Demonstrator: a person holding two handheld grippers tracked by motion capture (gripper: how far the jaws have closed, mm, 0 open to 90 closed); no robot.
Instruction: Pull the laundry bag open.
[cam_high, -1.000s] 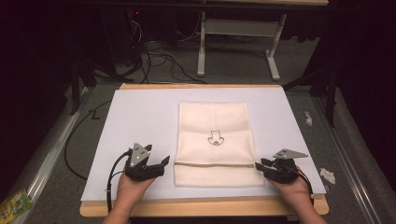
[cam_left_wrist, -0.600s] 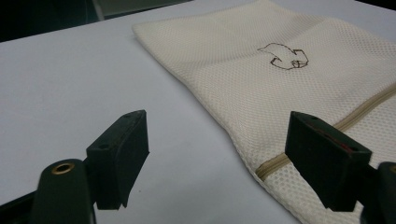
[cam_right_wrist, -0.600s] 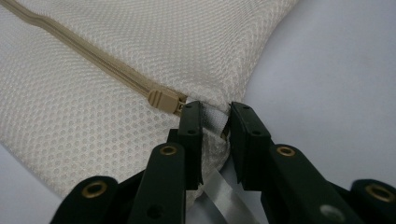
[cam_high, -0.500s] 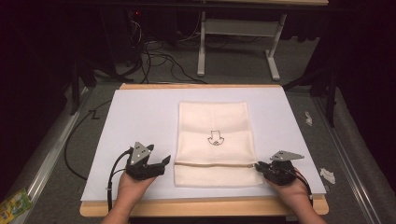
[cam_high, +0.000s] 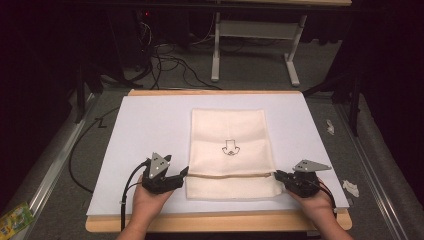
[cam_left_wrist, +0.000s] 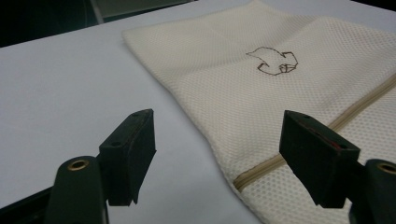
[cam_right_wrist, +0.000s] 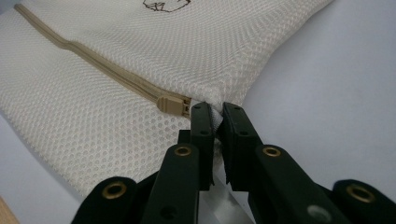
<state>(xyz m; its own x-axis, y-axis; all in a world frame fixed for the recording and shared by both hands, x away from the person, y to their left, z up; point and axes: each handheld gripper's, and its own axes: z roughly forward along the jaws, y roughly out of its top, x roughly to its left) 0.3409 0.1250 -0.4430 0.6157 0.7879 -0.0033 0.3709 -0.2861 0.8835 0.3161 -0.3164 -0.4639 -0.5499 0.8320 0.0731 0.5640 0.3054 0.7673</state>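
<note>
Mesh bag (cam_high: 231, 152), cream, lies flat mid-counter on a white sheet (cam_high: 145, 130), a tan zipper (cam_high: 227, 175) running across its near part and a small dark emblem (cam_high: 230, 149) printed farther up. My right tongs (cam_high: 276, 175) have closed to pinch the bag's edge just past the zipper pull (cam_right_wrist: 172, 103), which my right gripper view brings out. My left tongs (cam_high: 184, 172) stand apart, narrowing a little, nothing gripped; my left gripper view puts the bag's corner between them. Beyond the counter (cam_high: 215, 93), the high view takes in cables (cam_high: 165, 55) on the floor.
</note>
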